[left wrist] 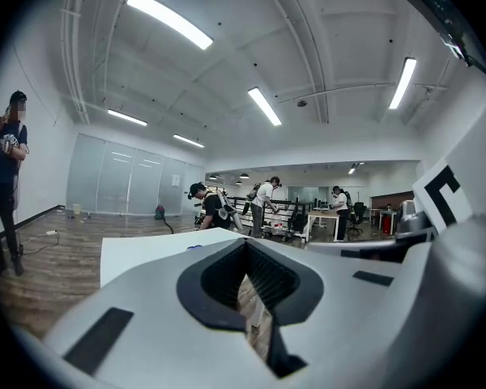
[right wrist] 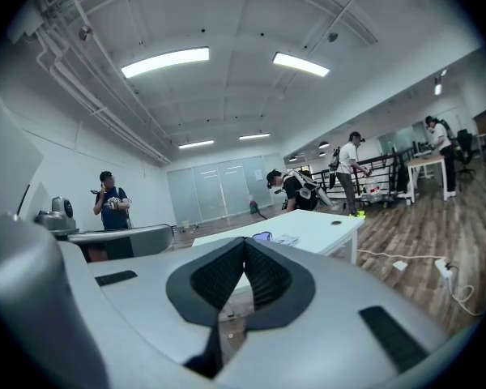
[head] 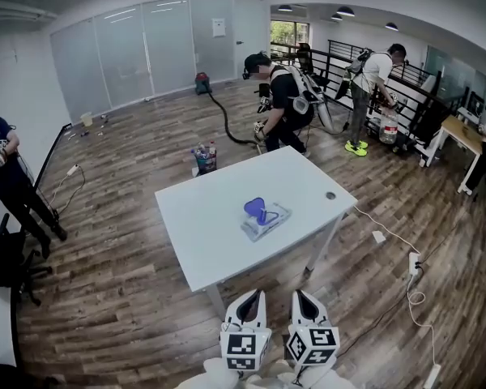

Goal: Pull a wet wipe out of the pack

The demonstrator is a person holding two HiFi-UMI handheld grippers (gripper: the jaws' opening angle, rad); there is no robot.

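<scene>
We held the left gripper [head: 253,297] and the right gripper [head: 301,295] side by side, low and close to us, well apart from the table [head: 196,225]. Each one had its two jaws pressed together at the tips, with nothing between them. We think that was because we had not started to reach yet. The pack of wet wipes [head: 269,221] lay flat near the middle of the table. A purple flap [head: 255,208] stood up from it, likely the lid left open, so a wipe would be easy to pull. The table top was white and smooth. The room was big, with a wood floor [head: 105,217], glass walls [head: 138,47] and other people busy far off.
</scene>
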